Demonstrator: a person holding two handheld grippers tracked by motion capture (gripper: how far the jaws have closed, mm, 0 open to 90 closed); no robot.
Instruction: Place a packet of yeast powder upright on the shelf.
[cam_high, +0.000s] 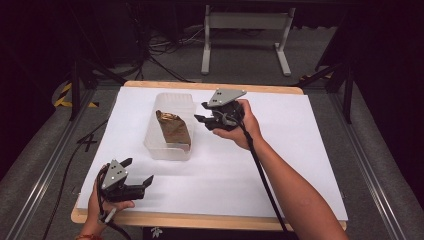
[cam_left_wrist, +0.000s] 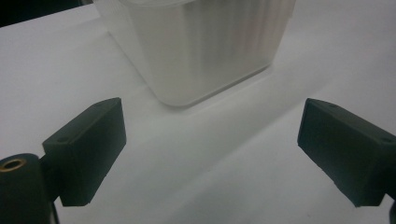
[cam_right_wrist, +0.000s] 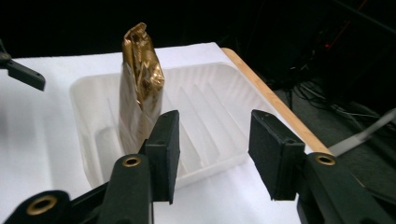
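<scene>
Gold packet (cam_high: 172, 129) leaning inside the clear tub (cam_high: 170, 150) at frame centre, apparently dropped there for storage. Right claw (cam_high: 204, 113) just right of the tub, jaws apart, pinching nothing, probably after letting go. Left claw (cam_high: 136, 171) at lower left, spread wide and empty, aimed at the tub's near wall on the white table (cam_high: 280, 165).

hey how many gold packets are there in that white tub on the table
1: the gold packet stands tilted inside the white tub, just left of the right claw. Nothing else shows inside.
</scene>
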